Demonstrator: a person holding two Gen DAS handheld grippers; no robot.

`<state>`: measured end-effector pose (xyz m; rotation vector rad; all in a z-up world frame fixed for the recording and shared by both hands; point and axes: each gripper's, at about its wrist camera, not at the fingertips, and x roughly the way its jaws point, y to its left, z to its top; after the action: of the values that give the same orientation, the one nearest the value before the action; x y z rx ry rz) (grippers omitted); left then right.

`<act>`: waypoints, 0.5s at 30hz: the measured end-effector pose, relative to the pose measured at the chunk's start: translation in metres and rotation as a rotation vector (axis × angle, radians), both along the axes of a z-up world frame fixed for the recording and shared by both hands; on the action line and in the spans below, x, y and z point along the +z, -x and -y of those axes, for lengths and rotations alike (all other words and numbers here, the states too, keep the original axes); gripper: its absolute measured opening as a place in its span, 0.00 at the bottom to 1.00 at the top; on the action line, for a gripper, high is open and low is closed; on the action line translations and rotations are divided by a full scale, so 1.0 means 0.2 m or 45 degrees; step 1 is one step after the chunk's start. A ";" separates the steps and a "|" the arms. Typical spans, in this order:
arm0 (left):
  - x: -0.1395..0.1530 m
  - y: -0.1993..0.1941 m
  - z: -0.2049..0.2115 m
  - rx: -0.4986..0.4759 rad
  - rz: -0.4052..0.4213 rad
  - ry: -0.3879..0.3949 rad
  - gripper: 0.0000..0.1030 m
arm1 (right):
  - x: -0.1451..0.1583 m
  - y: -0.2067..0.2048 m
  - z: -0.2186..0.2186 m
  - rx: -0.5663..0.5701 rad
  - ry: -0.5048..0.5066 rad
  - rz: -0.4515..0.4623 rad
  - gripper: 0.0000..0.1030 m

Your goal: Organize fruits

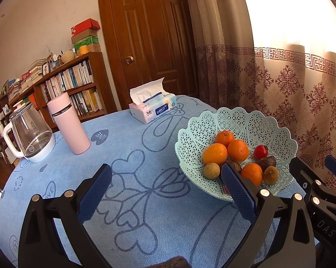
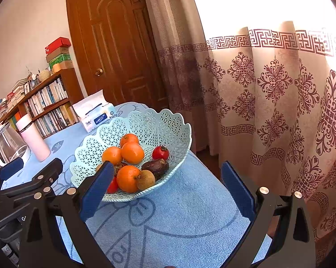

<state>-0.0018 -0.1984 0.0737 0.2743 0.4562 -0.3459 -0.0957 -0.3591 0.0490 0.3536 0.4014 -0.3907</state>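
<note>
Plainly, both tongs (image 1: 166, 187) (image 2: 165, 186) gape empty; basket (image 2: 168, 120) sits near table edge (image 2: 203, 163).

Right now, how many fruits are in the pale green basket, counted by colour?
Orange fruits: 4
Red fruits: 2, one partly hidden behind a gripper finger
Dark purple fruits: 2
Tan-brown fruits: 2
Total: 10, all in the basket
</note>
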 end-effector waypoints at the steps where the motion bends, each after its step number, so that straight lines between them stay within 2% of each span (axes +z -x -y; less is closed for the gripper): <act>1: 0.00 0.00 0.00 -0.001 0.001 0.000 0.95 | 0.00 0.00 0.00 0.000 0.000 0.000 0.95; 9: 0.00 0.03 -0.03 0.017 -0.004 -0.015 0.95 | 0.01 0.01 0.01 -0.014 0.005 -0.001 0.95; 15: -0.04 0.01 -0.18 0.089 -0.108 0.000 0.95 | 0.02 0.02 0.01 -0.042 0.012 0.000 0.95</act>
<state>-0.0048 -0.1626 0.0655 0.2437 0.5482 -0.2899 -0.0989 -0.3607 0.0523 0.3512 0.3941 -0.4246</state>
